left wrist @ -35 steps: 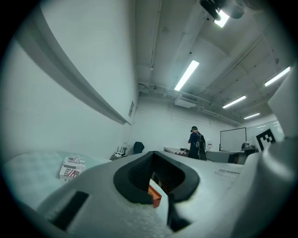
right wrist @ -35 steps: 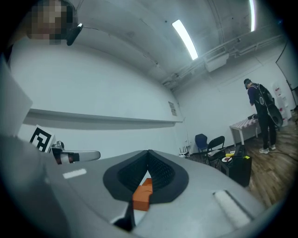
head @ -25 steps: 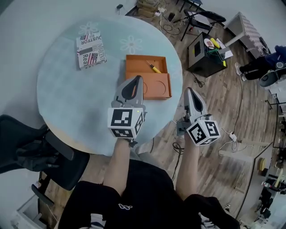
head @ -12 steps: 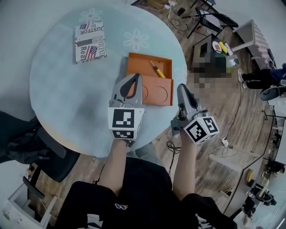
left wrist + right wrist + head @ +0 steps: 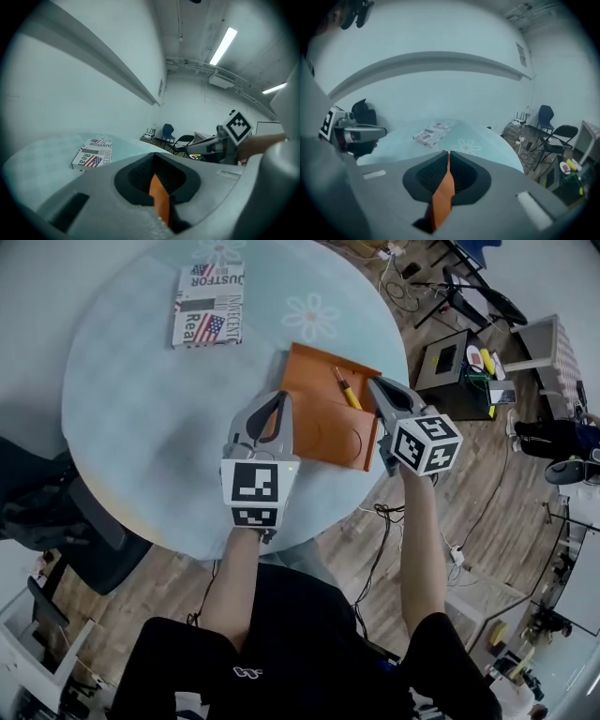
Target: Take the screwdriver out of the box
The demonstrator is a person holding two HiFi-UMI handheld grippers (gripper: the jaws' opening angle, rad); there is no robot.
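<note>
Nearest: left gripper [image 5: 280,399], jaws pressed together, empty, over bench [image 5: 131,427] at left edge of orange box [image 5: 314,427]. Next: right gripper [image 5: 376,384], jaws opening, only narrow slit so far, nothing between, at right edge of box. Inside open box: screwdriver [image 5: 345,390], yellow handle, lying slantwise in far section, just beside right gripper tip; round recesses in near section. Farthest: printed packet [image 5: 208,306], flat on bench, well apart from box.
</note>
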